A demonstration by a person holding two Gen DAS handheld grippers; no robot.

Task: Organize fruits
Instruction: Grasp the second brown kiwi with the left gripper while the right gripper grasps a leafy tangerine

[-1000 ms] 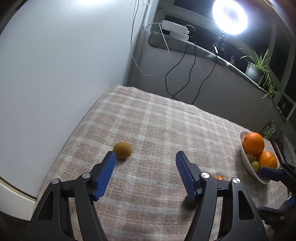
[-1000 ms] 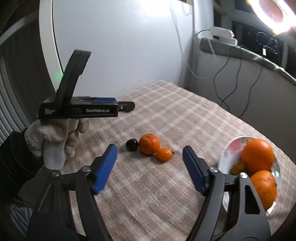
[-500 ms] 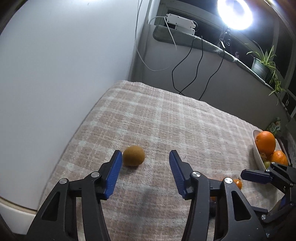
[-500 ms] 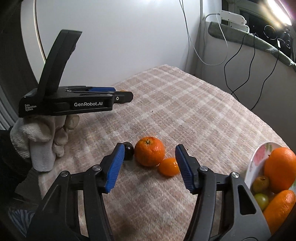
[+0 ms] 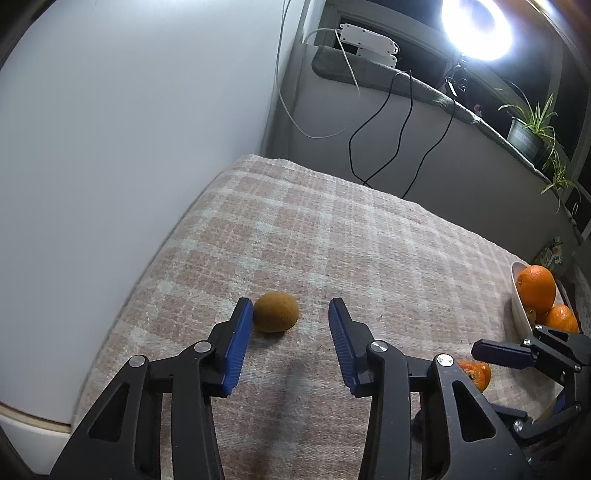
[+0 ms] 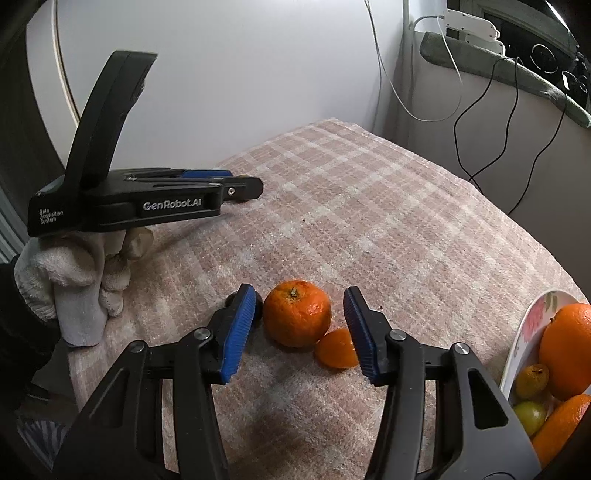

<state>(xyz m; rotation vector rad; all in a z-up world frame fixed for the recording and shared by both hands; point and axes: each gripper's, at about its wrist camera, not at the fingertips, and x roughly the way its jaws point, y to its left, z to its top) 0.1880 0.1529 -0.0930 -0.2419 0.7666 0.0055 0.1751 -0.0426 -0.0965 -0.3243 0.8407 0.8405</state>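
A brown kiwi (image 5: 276,312) lies on the checked tablecloth (image 5: 369,240), just off the left fingertip of my left gripper (image 5: 291,310). Its jaws are closing, with a wide gap still on the kiwi's right side. In the right wrist view a tangerine (image 6: 297,317) sits between the tips of my right gripper (image 6: 299,295), whose jaws are also closing without touching it. A smaller orange fruit (image 6: 338,350) and a dark fruit (image 6: 258,310) lie half hidden behind its fingers. A flowered bowl (image 6: 524,332) at the right holds big oranges (image 6: 565,350) and small green fruit (image 6: 530,413).
A white wall runs close along the table's left edge. Cables (image 5: 406,129) hang behind the far edge below a sill with a power strip (image 5: 369,38), ring light (image 5: 476,26) and potted plant (image 5: 524,129). A gloved hand (image 6: 74,280) holds the left gripper (image 6: 243,186).
Both grippers have narrowed their jaws and come down closer to the cloth. The kiwi now lies by the left fingertip, and the tangerine now sits between the right fingers.
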